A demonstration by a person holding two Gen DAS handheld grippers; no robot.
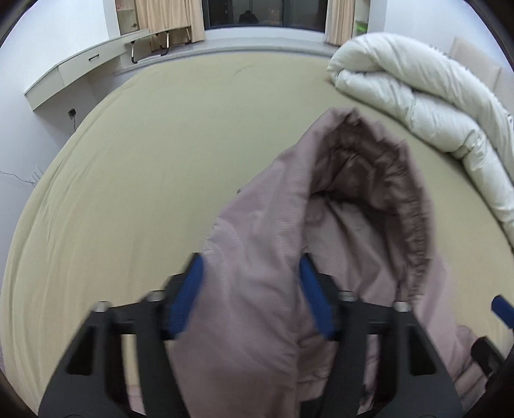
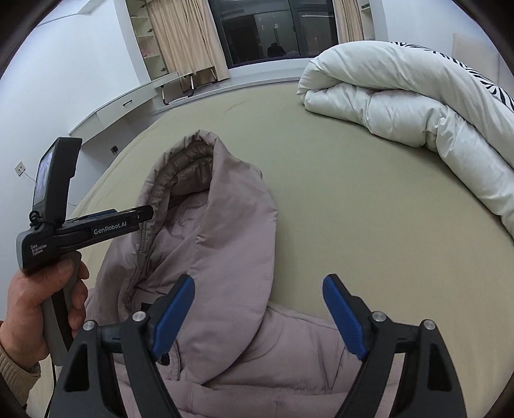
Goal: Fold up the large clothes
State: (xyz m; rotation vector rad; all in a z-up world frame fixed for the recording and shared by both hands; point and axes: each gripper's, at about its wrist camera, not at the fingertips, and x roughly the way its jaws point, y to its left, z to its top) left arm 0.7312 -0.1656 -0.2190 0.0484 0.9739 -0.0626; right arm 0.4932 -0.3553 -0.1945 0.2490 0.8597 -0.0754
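A mauve padded jacket with a hood (image 2: pixel 225 244) lies on the olive bed sheet (image 2: pixel 369 231), hood pointing to the far side. In the left wrist view the hood (image 1: pixel 324 205) rises between my left gripper's (image 1: pixel 250 276) spread blue pads; the jaws stand wide, with fabric lying between them, not pinched. The left gripper also shows from the side in the right wrist view (image 2: pixel 141 213), at the hood's left edge. My right gripper (image 2: pixel 258 299) is open and empty, hovering over the jacket's collar and right shoulder.
A rolled white duvet (image 2: pixel 417 109) lies along the bed's far right. A white wall desk (image 1: pixel 74 74) and a chair stand beyond the bed's far left edge, under a curtained window (image 2: pixel 276 29). The right gripper's tip (image 1: pixel 501 308) shows at the left view's right edge.
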